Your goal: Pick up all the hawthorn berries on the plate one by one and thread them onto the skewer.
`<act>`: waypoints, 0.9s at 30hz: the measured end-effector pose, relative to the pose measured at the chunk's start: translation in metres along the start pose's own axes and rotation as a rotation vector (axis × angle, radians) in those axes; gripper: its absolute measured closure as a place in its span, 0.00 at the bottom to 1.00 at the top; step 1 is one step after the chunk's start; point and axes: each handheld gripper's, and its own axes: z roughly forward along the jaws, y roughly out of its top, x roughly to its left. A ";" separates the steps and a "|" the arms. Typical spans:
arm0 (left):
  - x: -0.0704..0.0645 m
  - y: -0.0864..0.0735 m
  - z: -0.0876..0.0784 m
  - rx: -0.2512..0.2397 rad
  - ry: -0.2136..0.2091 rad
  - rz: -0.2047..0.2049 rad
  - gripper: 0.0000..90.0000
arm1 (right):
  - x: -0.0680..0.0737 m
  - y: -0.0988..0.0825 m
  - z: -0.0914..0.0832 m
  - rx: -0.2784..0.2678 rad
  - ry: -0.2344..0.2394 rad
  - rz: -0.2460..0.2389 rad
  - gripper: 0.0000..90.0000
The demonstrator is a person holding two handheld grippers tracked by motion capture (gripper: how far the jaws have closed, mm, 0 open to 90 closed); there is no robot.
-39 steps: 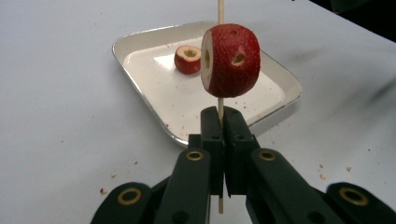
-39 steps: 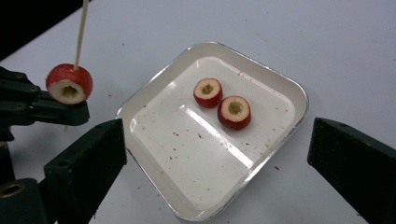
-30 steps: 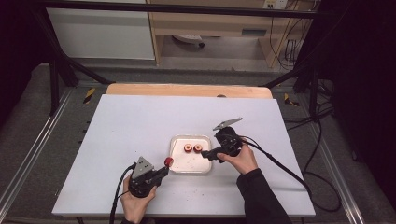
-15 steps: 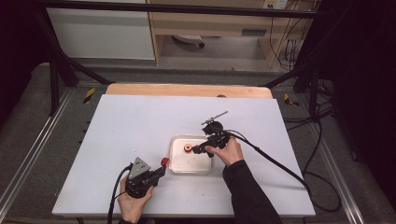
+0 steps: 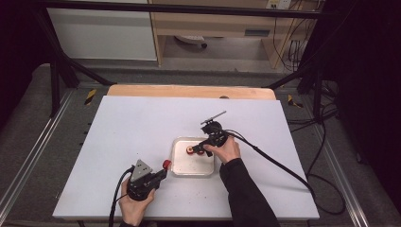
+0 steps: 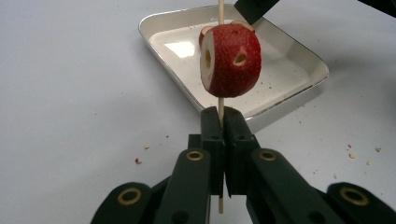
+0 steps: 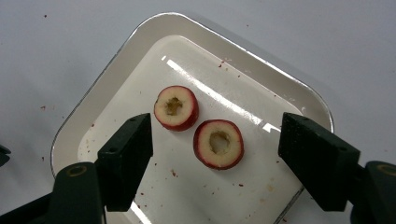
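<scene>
The left gripper [image 6: 219,140] has its black jaws pressed together on a thin wooden skewer [image 6: 220,105], which rises straight up from between them. Just above the jaw tips, a thick red-skinned fruit slice with pale flesh [image 6: 230,60] is threaded on that skewer, its cut face turned to the left of the jaws and small holes showing in its skin. Beyond the slice lies a shallow white rectangular tray with rounded corners [image 6: 299,63], its near corner just past the jaw tips.

The right gripper [image 7: 215,161] has its jaws spread wide and hangs over the same tray [image 7: 116,65]. Between the two jaws, on the tray floor, lie two round red-skinned fruit slices with cored centres: one [image 7: 176,108] near the left-hand jaw, the other [image 7: 218,143] about midway between the jaws; the two sit just beside each other, a thin gap between them. Red crumbs speckle the tray floor and the white bench [image 7: 327,42] around it.

In the high view, the left gripper [image 5: 161,173] is held by a hand [image 5: 135,208] at the near edge of the bench [image 5: 132,123], with the skewered slice [image 5: 166,164] just beside the tray's [image 5: 194,169] left edge. The right gripper [image 5: 201,149] is held by a hand [image 5: 227,149] at the tray's far right corner, a black cable [image 5: 283,168] trailing off to the right.
</scene>
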 end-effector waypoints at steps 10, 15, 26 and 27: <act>0.000 0.000 0.000 0.001 -0.002 0.001 0.98 | -0.004 0.001 0.007 0.035 0.013 0.062 0.38; 0.001 -0.001 0.000 0.003 0.000 0.003 0.98 | -0.005 0.001 0.009 0.058 0.004 0.087 0.47; 0.001 -0.001 -0.001 0.004 0.002 0.008 0.98 | -0.007 0.001 0.015 0.075 0.008 0.103 0.57; 0.001 -0.001 -0.001 0.006 0.003 0.009 0.98 | -0.007 0.000 0.016 0.075 0.006 0.100 0.59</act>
